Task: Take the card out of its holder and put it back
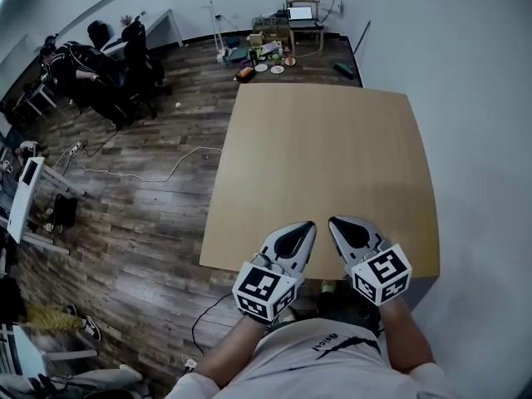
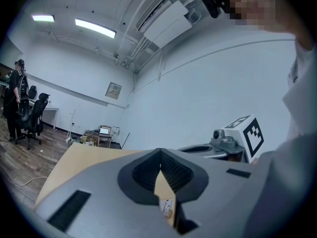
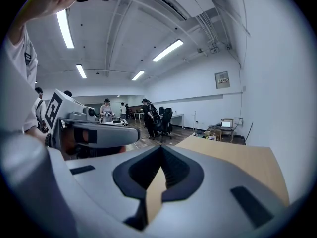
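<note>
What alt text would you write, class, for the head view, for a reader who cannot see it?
A person holds the left tool and right tool side by side, both shut and empty, over the near edge of a wooden table. Wood floor and office chairs lie to the left.

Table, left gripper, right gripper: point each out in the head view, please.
Table [image 1: 324,148]: head view, bare middle of its top.
Left gripper [image 1: 310,225]: head view, tip of its shut jaws.
Right gripper [image 1: 334,222]: head view, tip of its shut jaws.
</note>
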Motion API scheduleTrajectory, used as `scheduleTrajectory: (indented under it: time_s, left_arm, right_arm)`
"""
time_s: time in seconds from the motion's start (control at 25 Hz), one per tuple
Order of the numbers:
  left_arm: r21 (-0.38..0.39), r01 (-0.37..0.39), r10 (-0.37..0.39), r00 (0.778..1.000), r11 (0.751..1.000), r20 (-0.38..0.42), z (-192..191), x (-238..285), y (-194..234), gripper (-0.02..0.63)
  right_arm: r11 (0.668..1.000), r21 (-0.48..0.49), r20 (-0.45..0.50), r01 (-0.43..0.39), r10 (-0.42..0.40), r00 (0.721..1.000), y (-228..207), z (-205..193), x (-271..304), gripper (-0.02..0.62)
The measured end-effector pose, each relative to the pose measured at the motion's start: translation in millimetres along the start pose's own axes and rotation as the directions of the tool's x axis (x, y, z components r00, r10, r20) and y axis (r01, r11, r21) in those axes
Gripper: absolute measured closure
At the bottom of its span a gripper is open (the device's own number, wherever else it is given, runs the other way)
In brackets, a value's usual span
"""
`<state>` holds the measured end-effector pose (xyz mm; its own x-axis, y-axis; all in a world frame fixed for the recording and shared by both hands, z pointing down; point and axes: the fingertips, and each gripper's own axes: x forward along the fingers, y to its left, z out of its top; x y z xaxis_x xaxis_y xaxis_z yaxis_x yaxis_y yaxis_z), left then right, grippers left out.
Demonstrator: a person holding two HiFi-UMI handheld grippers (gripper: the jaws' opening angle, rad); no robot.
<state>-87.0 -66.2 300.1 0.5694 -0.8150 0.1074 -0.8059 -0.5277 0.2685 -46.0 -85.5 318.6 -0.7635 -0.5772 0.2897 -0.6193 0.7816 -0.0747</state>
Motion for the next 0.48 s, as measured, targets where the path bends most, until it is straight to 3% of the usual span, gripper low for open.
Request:
scheduleTrajectory:
  time_s: [0.48]
  left_arm:
    - [0.012, 0.005, -0.005, 1.0, 1.0, 0.008, 0, -10, -7, 0.594]
  right_arm:
    - [0.999, -0.038, 0.011, 0.004, -0.003, 1.0, 12, 5, -8, 0.581]
